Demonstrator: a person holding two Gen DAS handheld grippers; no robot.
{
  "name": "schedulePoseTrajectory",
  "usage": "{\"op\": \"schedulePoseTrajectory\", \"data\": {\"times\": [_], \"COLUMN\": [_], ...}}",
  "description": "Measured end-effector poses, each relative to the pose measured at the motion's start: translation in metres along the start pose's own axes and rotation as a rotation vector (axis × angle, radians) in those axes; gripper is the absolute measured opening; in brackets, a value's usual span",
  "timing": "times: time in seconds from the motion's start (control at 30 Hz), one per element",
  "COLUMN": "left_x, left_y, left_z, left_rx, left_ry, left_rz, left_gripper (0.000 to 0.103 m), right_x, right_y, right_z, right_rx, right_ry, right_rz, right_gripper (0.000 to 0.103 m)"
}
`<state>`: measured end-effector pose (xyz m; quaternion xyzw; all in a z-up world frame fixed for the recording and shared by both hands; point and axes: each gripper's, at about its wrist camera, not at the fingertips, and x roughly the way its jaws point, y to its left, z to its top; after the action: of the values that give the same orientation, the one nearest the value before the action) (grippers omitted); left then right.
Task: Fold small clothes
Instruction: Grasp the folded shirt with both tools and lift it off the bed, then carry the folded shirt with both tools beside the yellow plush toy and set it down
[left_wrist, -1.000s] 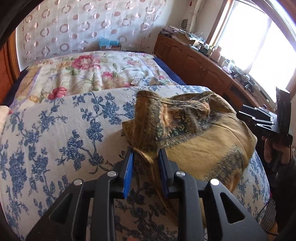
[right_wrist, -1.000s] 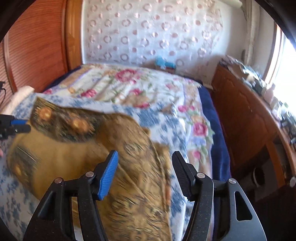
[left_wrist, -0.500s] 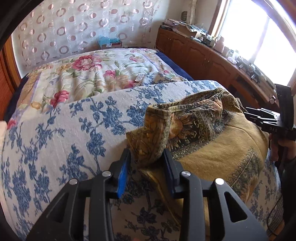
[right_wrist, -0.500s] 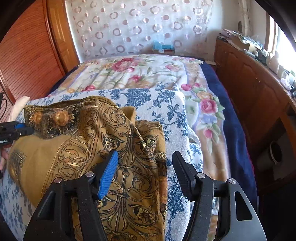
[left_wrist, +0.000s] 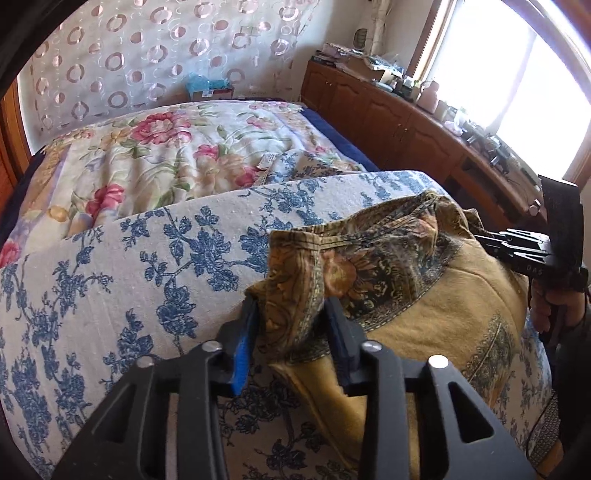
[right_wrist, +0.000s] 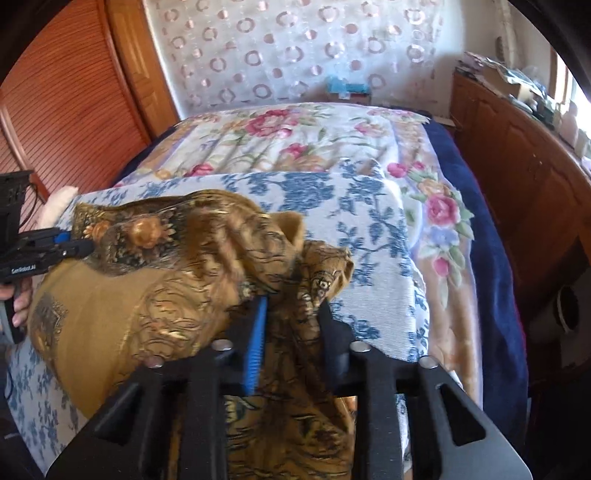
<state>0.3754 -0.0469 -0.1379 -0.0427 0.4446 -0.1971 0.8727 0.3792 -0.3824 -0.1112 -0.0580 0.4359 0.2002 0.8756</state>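
Here two claws, left (left_wrist: 290, 325) and right (right_wrist: 291, 317), are closing, clamping one mustard garment (left_wrist: 436, 317)

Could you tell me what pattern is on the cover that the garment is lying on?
Blue flower sprays on white cover, clearest in the left wrist view.

We see 1 mustard-gold garment (left_wrist: 436, 325) with dark ornate borders and flower medallions, lying rumpled on the blue-flowered bedspread (left_wrist: 122, 280), its patterned edges bunched up at 2 corners.

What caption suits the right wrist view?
Right tongs closing on bunched mustard patterned garment atop blue-flowered bedcover.
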Motion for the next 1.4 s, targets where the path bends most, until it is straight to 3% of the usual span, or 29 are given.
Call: {"op": "schedulePoseTrajectory", "data": {"times": [0.1, 0.5, 0.63, 0.87, 1.17, 1.4], "left_x": [-0.008, -0.107, -0.147, -0.214, -0.288, -0.292], "left_y": [-0.002, -0.029, -0.019, 0.023, 0.105, 0.164], "left_z": [0.000, -0.005, -0.013, -0.037, -0.107, -0.159], "left_rx": [0.001, 0.045, 0.017, -0.039, -0.189, -0.326], "left_ry": [-0.022, -0.238, -0.325, -0.425, -0.526, -0.544], "left_rz": [-0.027, -0.060, -0.026, 0.060, 0.201, 0.279], "left_gripper": [0.005, 0.003, 0.003, 0.003, 0.003, 0.002], "right_x": [-0.010, -0.082, -0.098, -0.101, -0.071, -0.023], "right_y": [0.015, 0.062, 0.094, 0.166, 0.286, 0.384], "right_z": [-0.003, 0.013, 0.028, 0.057, 0.117, 0.159], "right_rx": [-0.035, -0.076, -0.141, -0.242, -0.400, -0.533], "right_ry": [-0.038, -0.258, -0.321, -0.397, -0.423, -0.405], "right_rz": [-0.029, -0.041, -0.033, 0.043, 0.193, 0.243], "right_gripper": [0.007, 0.005, 0.005, 0.005, 0.005, 0.005]}}
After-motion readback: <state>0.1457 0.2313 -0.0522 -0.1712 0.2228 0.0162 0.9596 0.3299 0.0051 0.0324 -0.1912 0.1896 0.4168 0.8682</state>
